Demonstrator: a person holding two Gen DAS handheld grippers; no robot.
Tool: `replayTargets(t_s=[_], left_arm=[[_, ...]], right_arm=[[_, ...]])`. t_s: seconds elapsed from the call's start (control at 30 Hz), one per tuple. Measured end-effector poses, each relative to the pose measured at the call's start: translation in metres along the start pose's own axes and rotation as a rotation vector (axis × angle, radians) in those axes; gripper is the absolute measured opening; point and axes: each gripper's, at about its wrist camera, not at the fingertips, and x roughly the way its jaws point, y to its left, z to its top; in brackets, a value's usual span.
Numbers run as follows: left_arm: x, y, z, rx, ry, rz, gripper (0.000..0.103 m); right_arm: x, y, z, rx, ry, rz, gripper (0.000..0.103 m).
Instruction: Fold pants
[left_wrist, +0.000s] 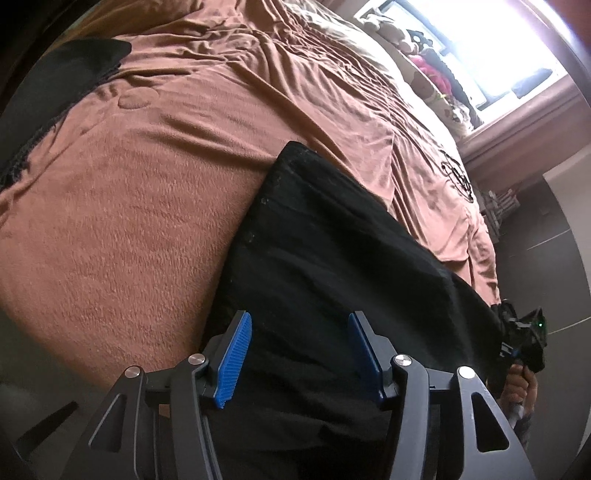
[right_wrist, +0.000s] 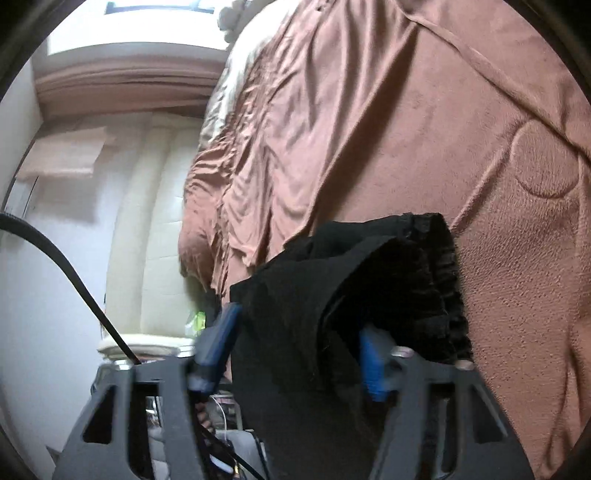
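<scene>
The black pants (left_wrist: 332, 258) are spread on the brown bed cover (left_wrist: 129, 221). In the left wrist view, the left hand-held gripper (left_wrist: 299, 354) is held released above them. Only the right wrist view shows the right hand-held gripper (right_wrist: 295, 354) clenched on a bunched pants edge (right_wrist: 369, 273).

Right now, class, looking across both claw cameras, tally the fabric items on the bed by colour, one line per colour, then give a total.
Black: 2, the pants and a separate black cloth at the far left of the bed
Brown: 1, the blanket covering the bed
Cream, patterned: 1, the bedding by the window
Total: 4
</scene>
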Motion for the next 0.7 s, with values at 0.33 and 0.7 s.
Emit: replayTargets(t_s=[0.33, 0.7], left_arm=[[-0.004, -0.003, -0.010, 0.013, -0.003, -0.017, 0.057], [-0.007, -0.009, -0.024, 0.043, -0.010, -0.040, 0.057]], right_arm=[[-0.001, 0.063, -0.040, -0.283, -0.092, -0.111, 0.015], [0.025, 0.121, -0.126, -0.588, -0.061, -0.225, 0.014]])
